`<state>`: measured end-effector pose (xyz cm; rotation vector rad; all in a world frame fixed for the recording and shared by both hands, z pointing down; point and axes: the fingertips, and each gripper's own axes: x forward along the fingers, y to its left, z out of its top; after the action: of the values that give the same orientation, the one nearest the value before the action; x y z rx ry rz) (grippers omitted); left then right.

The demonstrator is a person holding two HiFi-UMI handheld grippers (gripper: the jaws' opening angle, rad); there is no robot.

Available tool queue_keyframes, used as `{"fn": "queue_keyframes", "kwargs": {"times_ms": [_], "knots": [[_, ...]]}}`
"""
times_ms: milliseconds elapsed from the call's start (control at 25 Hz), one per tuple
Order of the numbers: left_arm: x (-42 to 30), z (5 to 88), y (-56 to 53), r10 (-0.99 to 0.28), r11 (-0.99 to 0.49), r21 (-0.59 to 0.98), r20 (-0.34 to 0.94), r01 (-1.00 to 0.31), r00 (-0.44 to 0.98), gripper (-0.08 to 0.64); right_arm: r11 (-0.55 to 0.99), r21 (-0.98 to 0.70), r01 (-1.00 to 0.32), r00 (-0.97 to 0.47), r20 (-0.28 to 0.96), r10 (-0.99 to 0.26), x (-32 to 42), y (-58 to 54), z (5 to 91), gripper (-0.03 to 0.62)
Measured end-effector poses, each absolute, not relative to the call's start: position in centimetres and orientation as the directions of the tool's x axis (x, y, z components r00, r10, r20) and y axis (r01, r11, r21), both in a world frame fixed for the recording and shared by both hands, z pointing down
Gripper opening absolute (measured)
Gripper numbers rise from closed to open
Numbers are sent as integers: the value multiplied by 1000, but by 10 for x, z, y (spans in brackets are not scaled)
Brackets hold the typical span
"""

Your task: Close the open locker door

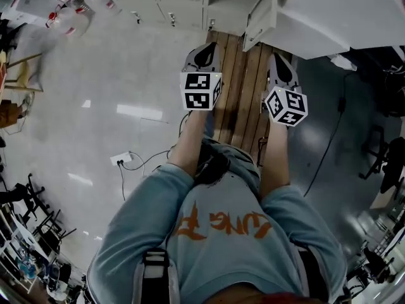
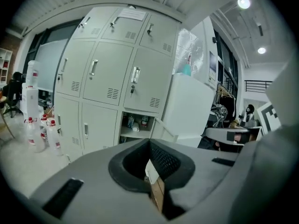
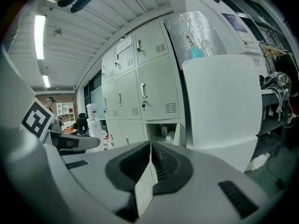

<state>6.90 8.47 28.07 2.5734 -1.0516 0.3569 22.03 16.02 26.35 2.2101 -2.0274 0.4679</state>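
Down in the bottom row of the lockers (image 1: 171,2), straight ahead of both tongs, the open locker door (image 1: 260,19) juts out toward the person, upright beside its open compartment. Left tongs (image 1: 204,56) and right tongs (image 1: 282,69) are both pressed together, empty. The right pair sits nearer the door's free edge, so that's my pick for the push.

a glossy pale grey floor (image 1: 126,75) mirrors the ceiling lights, with a strip of wooden planks (image 1: 237,87) laid on it and a white power strip (image 1: 121,159) trailing cables. a bank of pale grey lockers (image 2: 98,73) stands under a ribbed white ceiling (image 3: 112,8), lit by a long tube lamp (image 3: 39,36) and round spotlights (image 2: 243,3).
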Motion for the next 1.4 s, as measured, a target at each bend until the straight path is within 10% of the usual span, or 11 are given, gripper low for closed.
{"fn": "queue_keyframes", "kwargs": {"times_ms": [1400], "knots": [[181, 493, 43, -606, -589, 253, 490, -768, 626, 18, 149, -171, -974, -216, 493, -843, 283, 100, 496, 35]]}}
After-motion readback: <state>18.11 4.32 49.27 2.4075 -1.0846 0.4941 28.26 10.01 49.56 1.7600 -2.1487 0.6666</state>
